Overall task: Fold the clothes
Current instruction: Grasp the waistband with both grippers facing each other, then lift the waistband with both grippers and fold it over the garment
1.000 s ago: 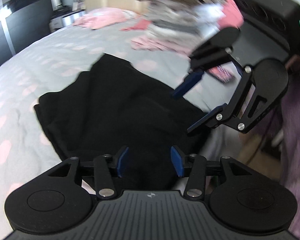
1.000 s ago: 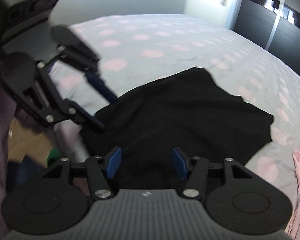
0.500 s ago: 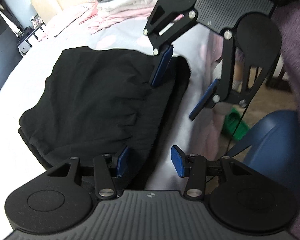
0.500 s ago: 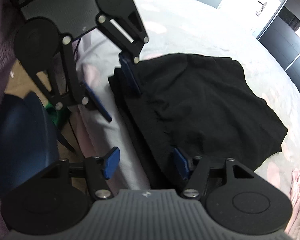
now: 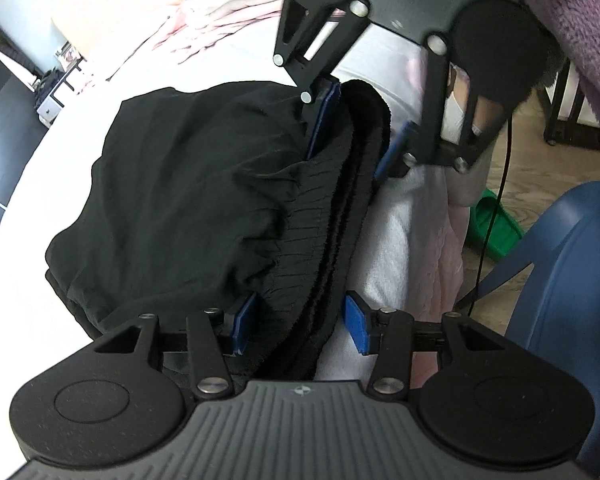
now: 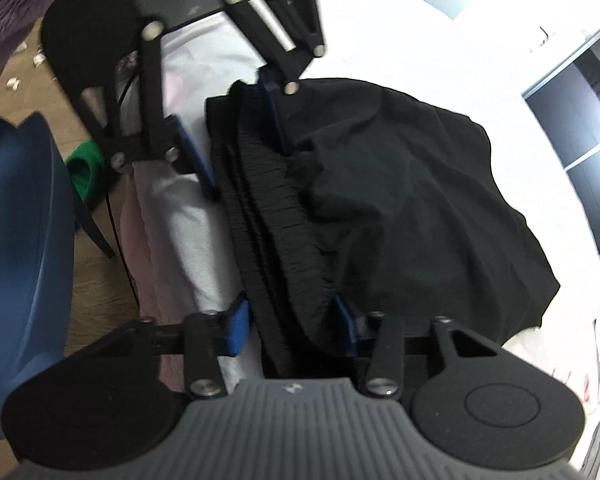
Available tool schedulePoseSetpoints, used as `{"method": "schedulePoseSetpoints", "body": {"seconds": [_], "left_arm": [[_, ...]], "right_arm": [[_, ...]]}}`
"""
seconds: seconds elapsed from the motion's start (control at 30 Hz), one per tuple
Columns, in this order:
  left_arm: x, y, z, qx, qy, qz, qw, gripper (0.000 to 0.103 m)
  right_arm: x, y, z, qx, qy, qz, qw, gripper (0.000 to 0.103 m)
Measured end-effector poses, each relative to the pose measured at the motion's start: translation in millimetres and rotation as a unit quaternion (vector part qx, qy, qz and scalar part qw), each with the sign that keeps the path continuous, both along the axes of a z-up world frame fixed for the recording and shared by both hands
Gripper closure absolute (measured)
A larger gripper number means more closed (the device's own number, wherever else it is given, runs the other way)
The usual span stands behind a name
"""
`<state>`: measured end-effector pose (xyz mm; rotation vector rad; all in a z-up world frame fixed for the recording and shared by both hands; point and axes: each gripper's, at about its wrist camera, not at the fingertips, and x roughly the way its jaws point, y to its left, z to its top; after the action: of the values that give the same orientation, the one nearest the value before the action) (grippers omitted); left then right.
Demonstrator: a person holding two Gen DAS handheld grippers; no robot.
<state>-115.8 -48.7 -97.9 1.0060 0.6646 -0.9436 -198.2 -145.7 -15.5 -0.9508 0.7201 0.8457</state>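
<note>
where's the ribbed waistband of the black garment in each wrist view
Left wrist: the ribbed waistband runs up the centre, from between this gripper's fingers to the right gripper at top.
Right wrist: the waistband runs up the centre-left to the left gripper at top.
Shared landmark: the blue chair beside the bed.

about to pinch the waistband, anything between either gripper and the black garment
Nothing visible. The ribbed waistband of the black garment already sits between the pads of the left gripper and of the closing right gripper.
</note>
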Motion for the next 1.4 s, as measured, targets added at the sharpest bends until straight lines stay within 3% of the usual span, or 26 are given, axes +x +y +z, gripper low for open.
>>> {"method": "schedulePoseSetpoints", "body": {"seconds": [0.17, 0.27, 0.37, 0.53, 0.63, 0.7, 0.97, 1.17, 1.27, 1.3, 1.4], "left_arm": [[-2, -1, -1, 0.004, -0.015, -0.009, 0.9998, 0.052], [-1, -3, 0, 0.005, -0.038, -0.004, 0.9993, 0.052], [6, -3, 4, 0.006, -0.052, 0.013, 0.9986, 0.067], [22, -1, 16, -0.011, -0.006, 0.034, 0.9993, 0.082], [40, 5, 27, -0.031, 0.049, 0.071, 0.9958, 0.084], [56, 10, 35, -0.052, 0.092, 0.101, 0.9892, 0.084], [97, 27, 46, -0.111, 0.203, 0.187, 0.9548, 0.085], [113, 48, 47, -0.154, 0.252, 0.227, 0.9282, 0.085], [114, 53, 47, -0.159, 0.257, 0.234, 0.9242, 0.085], [113, 53, 48, -0.157, 0.251, 0.232, 0.9266, 0.085], [107, 49, 49, -0.149, 0.223, 0.222, 0.9375, 0.084]], "right_arm": [[18, -7, 17, 0.042, 0.03, -0.048, 0.998, 0.076], [33, -17, 30, 0.082, 0.049, -0.087, 0.992, 0.078], [43, -24, 39, 0.113, 0.064, -0.111, 0.985, 0.078], [29, -23, 37, 0.107, 0.051, -0.095, 0.988, 0.077], [12, -20, 40, 0.1, 0.008, -0.053, 0.994, 0.063], [-5, -14, 45, 0.099, -0.035, -0.019, 0.994, 0.04], [-47, 24, 11, -0.012, -0.174, 0.04, 0.984, 0.04], [-55, 21, -28, -0.12, -0.278, 0.093, 0.949, 0.04], [-60, 16, -34, -0.136, -0.302, 0.111, 0.937, 0.041], [-61, 16, -33, -0.136, -0.312, 0.115, 0.933, 0.043], [-61, 16, -27, -0.135, -0.318, 0.114, 0.931, 0.062]]}}
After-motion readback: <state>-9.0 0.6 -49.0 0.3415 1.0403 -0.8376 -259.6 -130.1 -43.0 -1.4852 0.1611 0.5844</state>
